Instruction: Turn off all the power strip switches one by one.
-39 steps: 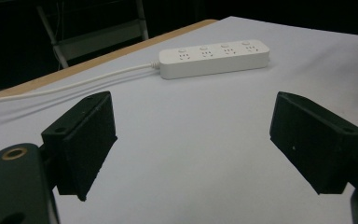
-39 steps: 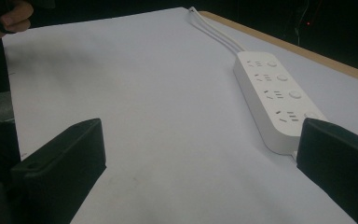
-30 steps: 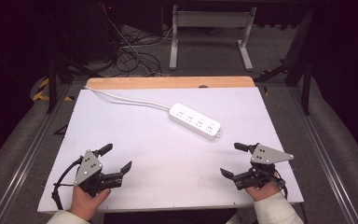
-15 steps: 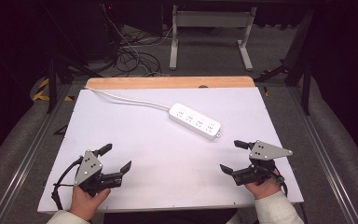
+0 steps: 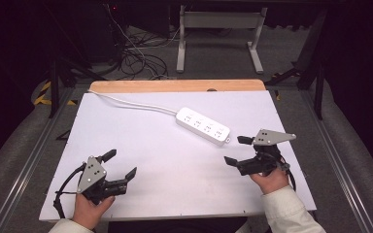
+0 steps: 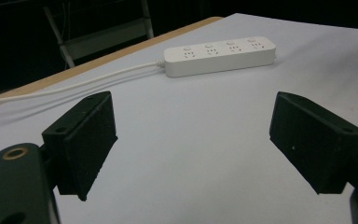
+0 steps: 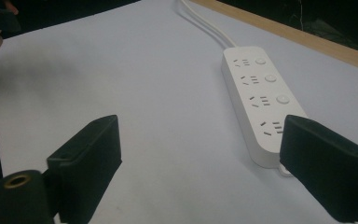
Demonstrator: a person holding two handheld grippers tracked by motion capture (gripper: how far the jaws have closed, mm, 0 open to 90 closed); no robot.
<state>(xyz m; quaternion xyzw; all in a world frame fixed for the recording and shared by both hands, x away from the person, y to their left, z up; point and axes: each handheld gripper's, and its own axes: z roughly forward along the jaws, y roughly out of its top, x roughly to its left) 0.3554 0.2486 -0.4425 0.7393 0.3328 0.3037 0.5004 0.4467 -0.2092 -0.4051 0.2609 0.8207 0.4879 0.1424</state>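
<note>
Resting low near the front left corner of the white worktop point(image 5: 141, 126), the left gripper point(image 5: 121, 165) is held in a hand point(image 5: 88, 211) with its jaws spread wide and nothing between them; its own view shows only bare worktop in the gap. Toward the middle right lies the white power strip point(image 5: 204, 126), flat and set at a slant, its cord point(image 5: 131, 103) running off to the far left corner by the wooden edge point(image 5: 175, 86). The right gripper point(image 5: 237, 150), just beside the strip's near end, points leftward; its jaws have just been closing a little yet stand apart, empty, touching nothing.
</note>
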